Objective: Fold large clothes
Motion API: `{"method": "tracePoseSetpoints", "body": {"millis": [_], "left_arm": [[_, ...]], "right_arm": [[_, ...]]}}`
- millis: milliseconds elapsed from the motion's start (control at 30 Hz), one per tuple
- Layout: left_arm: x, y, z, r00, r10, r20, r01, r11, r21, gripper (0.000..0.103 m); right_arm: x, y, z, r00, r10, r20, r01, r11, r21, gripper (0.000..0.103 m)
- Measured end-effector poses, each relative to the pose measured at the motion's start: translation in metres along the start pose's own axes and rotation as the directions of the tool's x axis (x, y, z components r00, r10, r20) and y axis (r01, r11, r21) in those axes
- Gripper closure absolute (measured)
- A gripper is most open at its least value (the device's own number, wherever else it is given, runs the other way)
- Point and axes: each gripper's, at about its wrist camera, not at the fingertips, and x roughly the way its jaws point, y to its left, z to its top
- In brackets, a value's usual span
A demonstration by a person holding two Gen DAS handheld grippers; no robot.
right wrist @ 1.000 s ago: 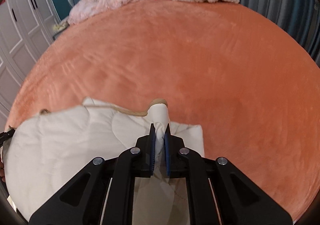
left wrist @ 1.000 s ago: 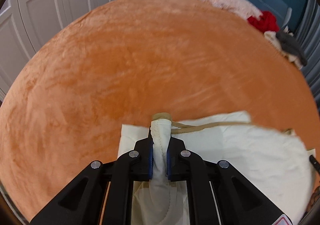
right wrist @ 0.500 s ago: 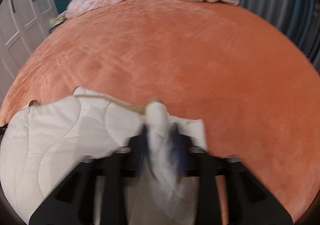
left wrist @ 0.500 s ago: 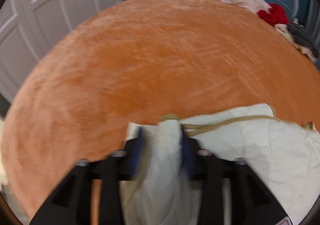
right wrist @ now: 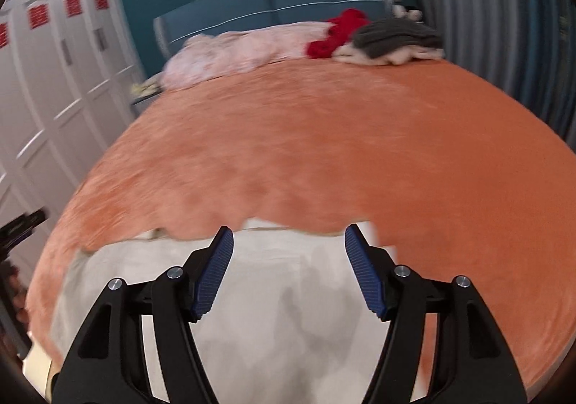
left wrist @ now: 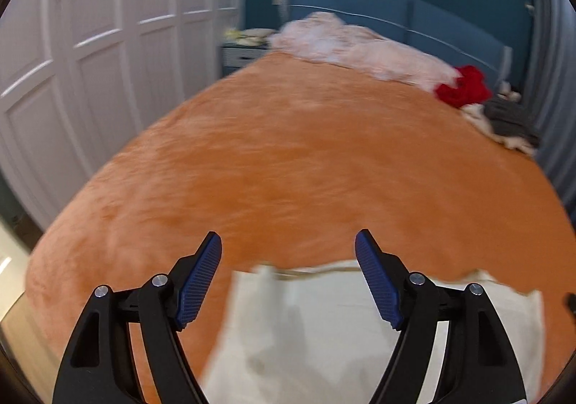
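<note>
A cream-white quilted garment (left wrist: pixel 316 325) lies flat on the near end of the orange bed cover (left wrist: pixel 306 166). It also shows in the right wrist view (right wrist: pixel 280 296), with a tan trim along its far edge. My left gripper (left wrist: pixel 288 242) is open and empty, held above the garment's left part. My right gripper (right wrist: pixel 286 236) is open and empty, above the garment's right part. Both views are blurred by motion.
A pink blanket (left wrist: pixel 352 44), a red garment (left wrist: pixel 464 85) and a grey and cream pile (left wrist: pixel 507 123) lie at the bed's far end by the blue headboard (right wrist: pixel 273 1). White wardrobe doors (left wrist: pixel 72 62) stand on the left. Curtains (right wrist: pixel 486 8) hang on the right.
Both grippers were shut on bunched folds of the white garment. Both have opened, let go and lifted back, and the garment has dropped flat on the bed.
</note>
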Motion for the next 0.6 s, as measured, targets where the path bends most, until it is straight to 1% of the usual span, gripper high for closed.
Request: {"method": "tracePoseSetpoints", "body": {"millis": [67, 167, 233, 300, 367, 467, 500, 533, 567, 600], "left_arm": [[0.003, -0.026, -0.003, 0.998, -0.054, -0.018, 0.054, 0.998, 0.023, 0.029], [0.018, -0.061, -0.013, 0.993, -0.091, -0.069, 0.095, 0.993, 0.067, 0.029], [0.035, -0.082, -0.023, 0.987, -0.11, -0.119, 0.122, 0.988, 0.1, 0.029], [0.05, -0.095, -0.032, 0.982, -0.108, -0.157, 0.129, 0.984, 0.127, 0.029], [0.066, -0.106, -0.042, 0.977, -0.093, -0.193, 0.124, 0.98, 0.155, 0.029], [0.092, -0.115, -0.06, 0.967, -0.073, -0.243, 0.121, 0.975, 0.188, 0.029], [0.099, -0.116, -0.066, 0.963, -0.07, -0.261, 0.123, 0.974, 0.192, 0.032], [0.108, -0.118, -0.073, 0.959, -0.062, -0.278, 0.12, 0.973, 0.197, 0.04], [0.112, -0.118, -0.077, 0.957, -0.057, -0.283, 0.118, 0.972, 0.203, 0.043], [0.116, -0.118, -0.081, 0.958, -0.053, -0.281, 0.116, 0.971, 0.21, 0.05]], "right_arm": [[0.008, 0.022, -0.003, 0.999, 0.033, -0.017, -0.033, 0.999, -0.029, 0.041], [0.03, 0.054, -0.009, 0.995, 0.074, -0.064, -0.079, 0.994, -0.072, 0.041], [0.043, 0.067, -0.012, 0.992, 0.087, -0.092, -0.095, 0.992, -0.086, 0.041], [0.058, 0.077, -0.015, 0.988, 0.088, -0.123, -0.101, 0.989, -0.105, 0.041], [0.074, 0.083, -0.018, 0.985, 0.079, -0.155, -0.098, 0.988, -0.117, 0.041], [0.096, 0.082, -0.023, 0.979, 0.051, -0.195, -0.075, 0.99, -0.121, 0.041], [0.103, 0.079, -0.026, 0.977, 0.043, -0.209, -0.069, 0.991, -0.118, 0.041], [0.108, 0.077, -0.03, 0.974, 0.036, -0.223, -0.063, 0.991, -0.115, 0.047], [0.116, 0.075, -0.034, 0.969, 0.031, -0.243, -0.06, 0.992, -0.113, 0.057], [0.12, 0.074, -0.04, 0.966, 0.032, -0.257, -0.062, 0.992, -0.108, 0.062]]}}
